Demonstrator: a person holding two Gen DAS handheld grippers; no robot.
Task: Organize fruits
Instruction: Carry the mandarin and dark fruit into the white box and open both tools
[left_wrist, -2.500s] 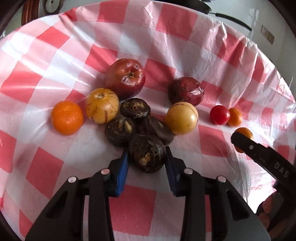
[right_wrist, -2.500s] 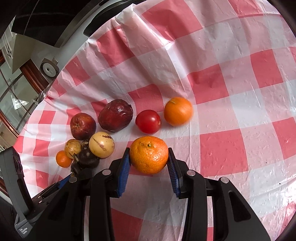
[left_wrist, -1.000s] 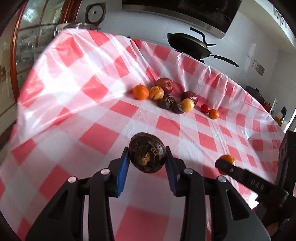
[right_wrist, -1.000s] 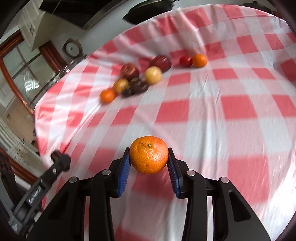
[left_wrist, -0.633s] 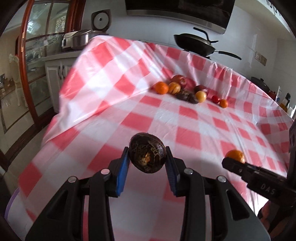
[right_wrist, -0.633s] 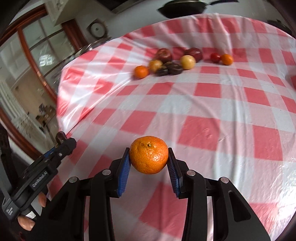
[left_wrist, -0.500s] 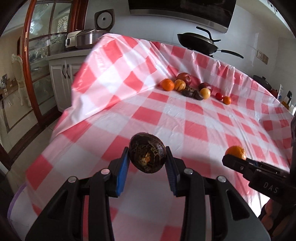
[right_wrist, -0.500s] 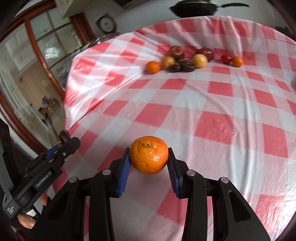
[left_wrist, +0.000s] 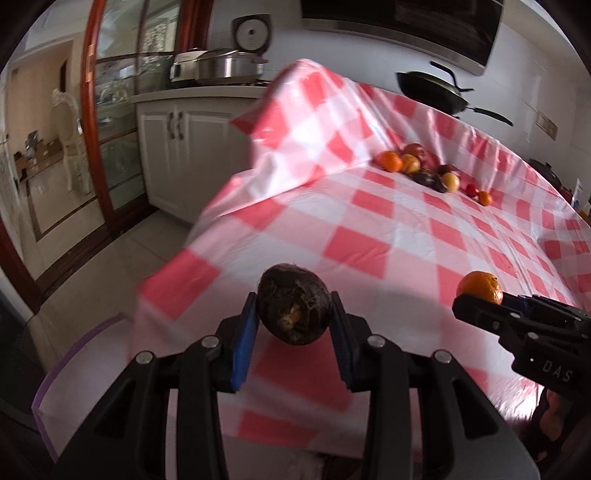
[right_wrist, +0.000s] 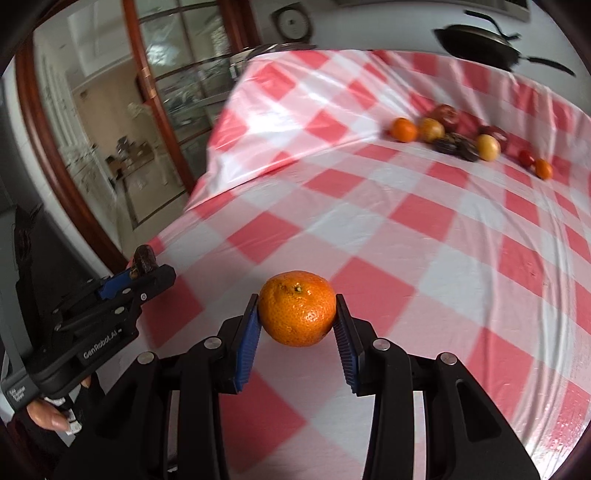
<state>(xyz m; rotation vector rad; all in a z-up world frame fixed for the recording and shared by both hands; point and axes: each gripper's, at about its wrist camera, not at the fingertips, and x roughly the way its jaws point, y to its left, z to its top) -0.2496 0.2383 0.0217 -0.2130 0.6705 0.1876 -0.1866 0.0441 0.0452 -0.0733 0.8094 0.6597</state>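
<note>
Left wrist view: the left claw (left_wrist: 293, 325) was clamped on a dark brown, rough-skinned round fruit (left_wrist: 293, 314), held above the near edge of the red-and-white checked counter (left_wrist: 406, 236).

Right wrist view: the right claw (right_wrist: 297, 325) gripped a dimpled orange mandarin (right_wrist: 297, 308) above the counter; remaining mixed fruits (right_wrist: 465, 142) lay clustered far behind.

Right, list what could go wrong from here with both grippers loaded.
1. The left gripper pinches the dark round fruit only at its sides, near the tablecloth edge with floor below; if it slipped, it could fall to the floor.
2. The right gripper holds the tangerine the same way, above the table; if dropped, it may roll.
3. The two grippers are close together; a sideways move might knock them into each other.
</note>
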